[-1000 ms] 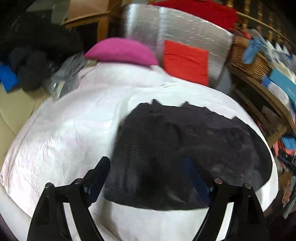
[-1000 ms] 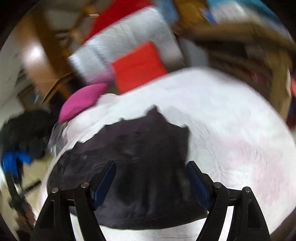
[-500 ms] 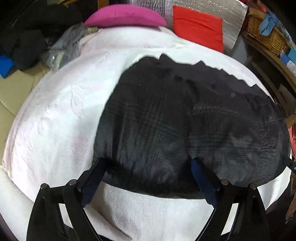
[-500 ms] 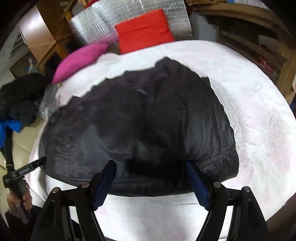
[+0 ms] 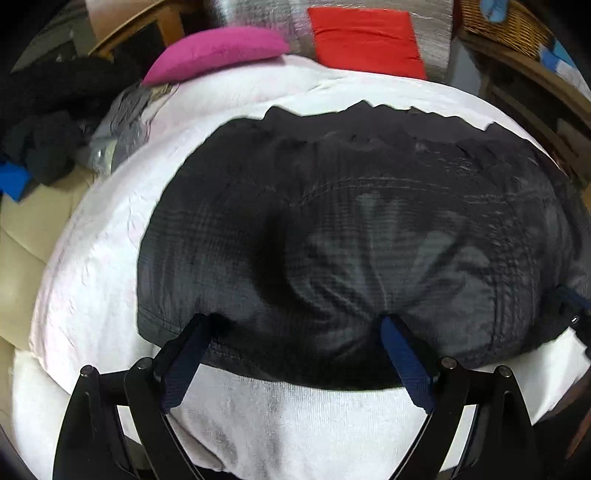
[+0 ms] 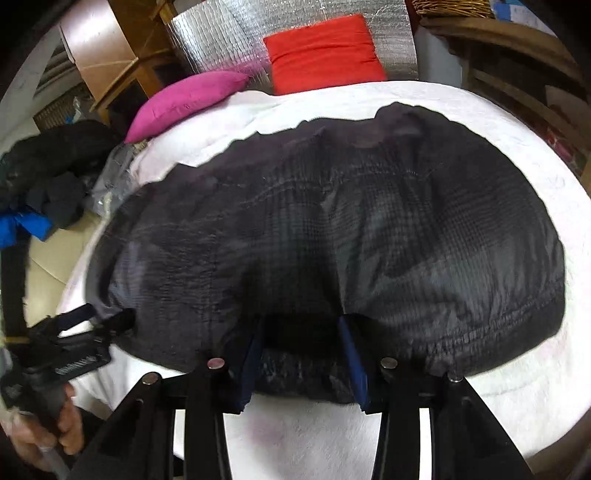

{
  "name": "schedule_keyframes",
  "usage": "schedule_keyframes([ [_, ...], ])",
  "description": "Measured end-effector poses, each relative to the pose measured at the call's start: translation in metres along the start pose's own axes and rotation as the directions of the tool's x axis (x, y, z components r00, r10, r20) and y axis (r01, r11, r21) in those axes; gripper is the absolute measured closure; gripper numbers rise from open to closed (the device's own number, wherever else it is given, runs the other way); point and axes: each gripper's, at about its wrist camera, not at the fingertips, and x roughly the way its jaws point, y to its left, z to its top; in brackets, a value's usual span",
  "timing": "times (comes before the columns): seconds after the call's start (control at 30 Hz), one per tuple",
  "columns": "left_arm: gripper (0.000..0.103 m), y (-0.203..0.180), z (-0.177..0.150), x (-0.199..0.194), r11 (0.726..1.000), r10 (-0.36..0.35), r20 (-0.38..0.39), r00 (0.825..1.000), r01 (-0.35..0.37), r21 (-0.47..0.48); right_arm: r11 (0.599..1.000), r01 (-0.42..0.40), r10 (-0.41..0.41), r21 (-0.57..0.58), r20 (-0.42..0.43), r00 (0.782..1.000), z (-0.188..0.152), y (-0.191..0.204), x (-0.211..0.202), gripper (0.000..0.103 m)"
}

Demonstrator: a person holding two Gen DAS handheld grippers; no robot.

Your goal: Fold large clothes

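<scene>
A large black checked garment (image 5: 332, 221) (image 6: 332, 221) lies spread on a white cover (image 5: 295, 413) (image 6: 517, 387). My left gripper (image 5: 291, 321) stands wide open, its fingertips pushed into the garment's near hem at the left corner, with fabric puckered between them. My right gripper (image 6: 301, 332) is closing its jaws over the near hem further right; a fold of the fabric sits between the fingers, and the pads do not pinch it. In the right wrist view the left gripper (image 6: 74, 332) shows at the lower left, held by a person's hand (image 6: 55, 424).
A pink cushion (image 5: 218, 51) and a red cushion (image 5: 365, 40) lie at the far end against a silver foil mat (image 6: 221, 37). Dark clothes (image 5: 44, 110) are heaped at the far left. A wicker basket (image 5: 495, 22) and wooden shelves (image 6: 517, 74) stand on the right.
Both grippers have dropped and moved in to the garment's near hem, which now fills both views. The right jaws have narrowed around the hem. The left jaws stay wide.
</scene>
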Motion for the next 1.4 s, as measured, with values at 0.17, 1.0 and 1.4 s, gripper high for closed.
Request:
schedule_keyframes([
  [0.17, 0.01, -0.004, 0.004, -0.041, 1.0, 0.014, 0.091, 0.996, -0.013, -0.002, 1.0, -0.019, 0.017, 0.022, 0.077, 0.997, 0.005, -0.003, -0.047, 0.043],
  [1.0, 0.004, 0.007, -0.034, -0.252, 0.995, 0.1, 0.482, 0.87, -0.074, -0.073, 0.979, 0.156, -0.103, -0.131, 0.341, 0.934, -0.036, 0.077, -0.231, 0.031],
  [1.4, 0.0, 0.021, -0.058, -0.327, 0.985, 0.156, 0.592, 0.791, -0.079, -0.155, 0.978, 0.172, -0.106, -0.12, 0.42, 0.901, -0.057, 0.105, -0.288, 0.03],
])
